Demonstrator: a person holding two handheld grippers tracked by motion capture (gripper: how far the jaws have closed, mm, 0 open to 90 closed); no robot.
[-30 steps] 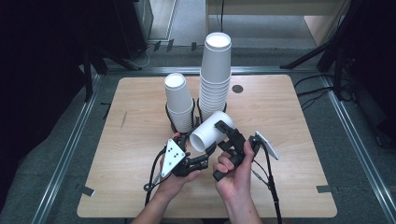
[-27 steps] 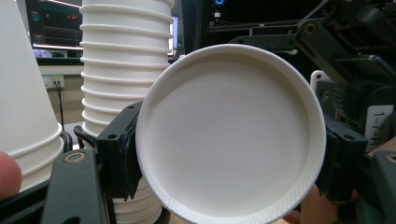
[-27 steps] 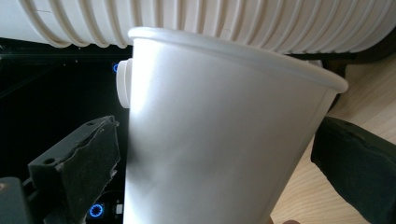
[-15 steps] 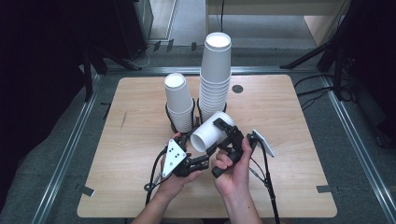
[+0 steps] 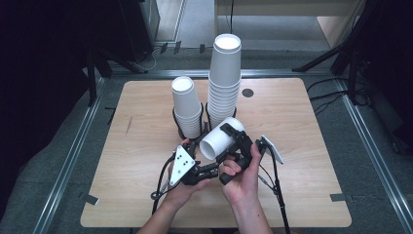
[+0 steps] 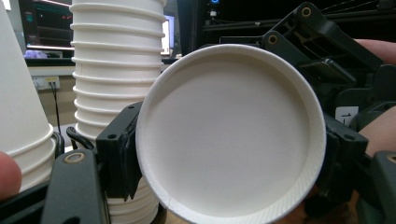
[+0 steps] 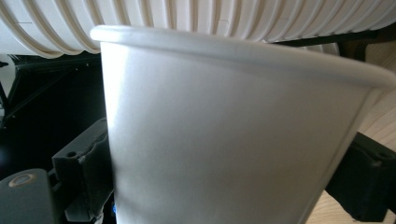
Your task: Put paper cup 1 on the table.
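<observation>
Right tool (image 5: 233, 141) has tipped its clamped paper cup (image 5: 220, 139) slightly toward the left tool (image 5: 202, 163); can't tell that one's state, handoff probably.

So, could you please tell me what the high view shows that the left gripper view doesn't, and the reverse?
High view alone: the whole wooden table, both hands, the tops of both stacks, and the right claw clamping the tilted paper cup across its side. Left gripper view alone: straight into the cup's open mouth, its inside bare, and lit screens behind. Both share the cup, the tall cup stack and the short cup stack.
</observation>
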